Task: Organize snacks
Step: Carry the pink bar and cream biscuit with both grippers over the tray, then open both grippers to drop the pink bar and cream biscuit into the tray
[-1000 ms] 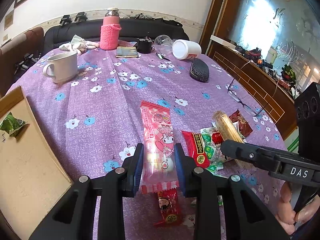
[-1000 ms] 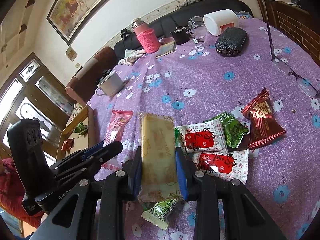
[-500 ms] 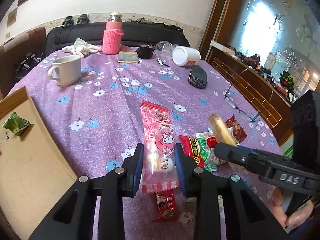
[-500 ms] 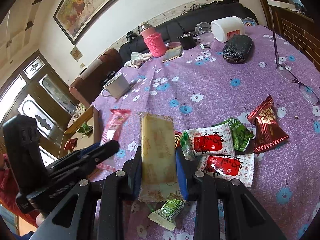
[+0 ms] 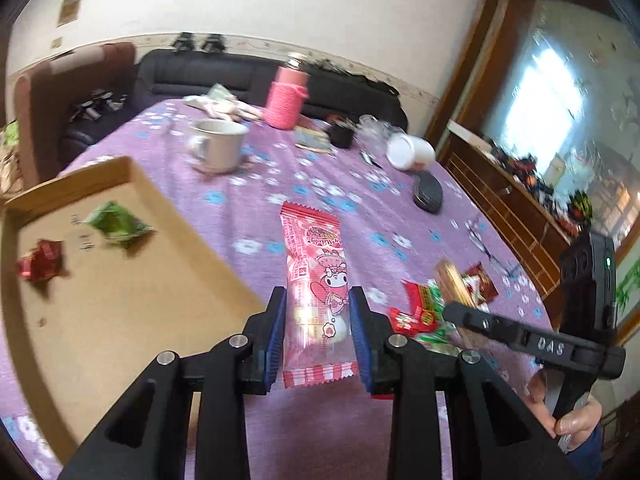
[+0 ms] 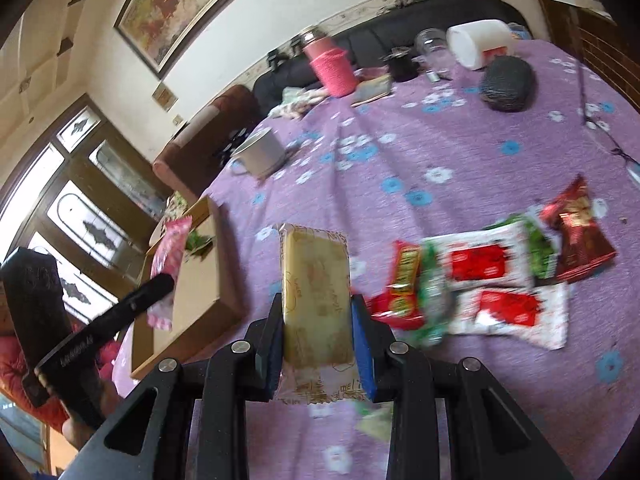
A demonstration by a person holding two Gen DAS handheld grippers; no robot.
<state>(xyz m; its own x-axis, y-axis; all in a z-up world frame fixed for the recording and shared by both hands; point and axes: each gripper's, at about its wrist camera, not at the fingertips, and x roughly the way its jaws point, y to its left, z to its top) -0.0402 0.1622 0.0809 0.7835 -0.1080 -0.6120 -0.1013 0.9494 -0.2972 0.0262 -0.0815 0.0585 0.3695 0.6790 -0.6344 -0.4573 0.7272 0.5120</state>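
Two blurred snacks (image 5: pixel 80 240) in cardboard box (image 5: pixel 132 168).

Pink snack pkt (image 5: pixel 316 280) & yellow wafer pkt (image 6: pixel 314 292) clamped, lifted off table.

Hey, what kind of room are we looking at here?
Probably a home living or dining room: a black leather sofa behind a purple floral-clothed table, and a large framed painting on the wall.
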